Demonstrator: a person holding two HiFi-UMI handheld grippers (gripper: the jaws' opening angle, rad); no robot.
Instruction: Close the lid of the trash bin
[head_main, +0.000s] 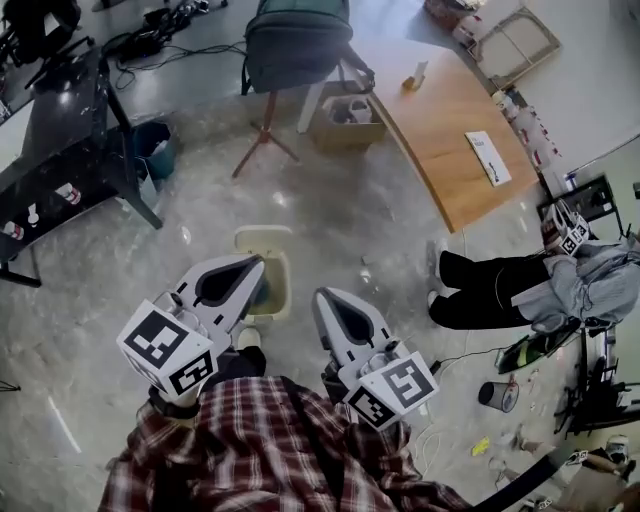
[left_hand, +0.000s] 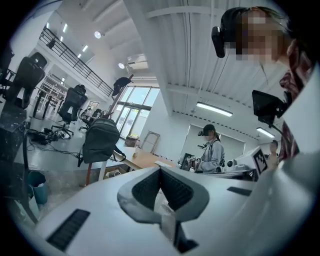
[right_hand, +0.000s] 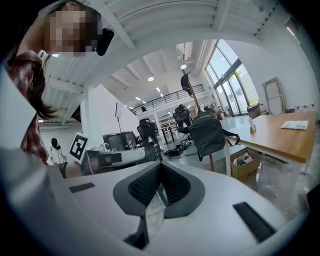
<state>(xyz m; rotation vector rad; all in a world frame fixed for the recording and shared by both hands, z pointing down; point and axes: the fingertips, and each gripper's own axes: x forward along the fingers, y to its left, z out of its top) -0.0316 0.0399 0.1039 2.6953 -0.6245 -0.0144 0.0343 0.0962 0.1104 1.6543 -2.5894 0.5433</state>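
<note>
Cream trash bin (head_main: 270, 240) lies between the closed left tongs (head_main: 254, 264) and closed right tongs (head_main: 323, 296).

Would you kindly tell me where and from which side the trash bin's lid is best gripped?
Grip the lid by its free edge, the one farthest from the mouth of the trash bin, coming from above. It seems flipped open away from the person, so that edge stands exposed; the hinge side looks too close to the bin to pinch.
</note>
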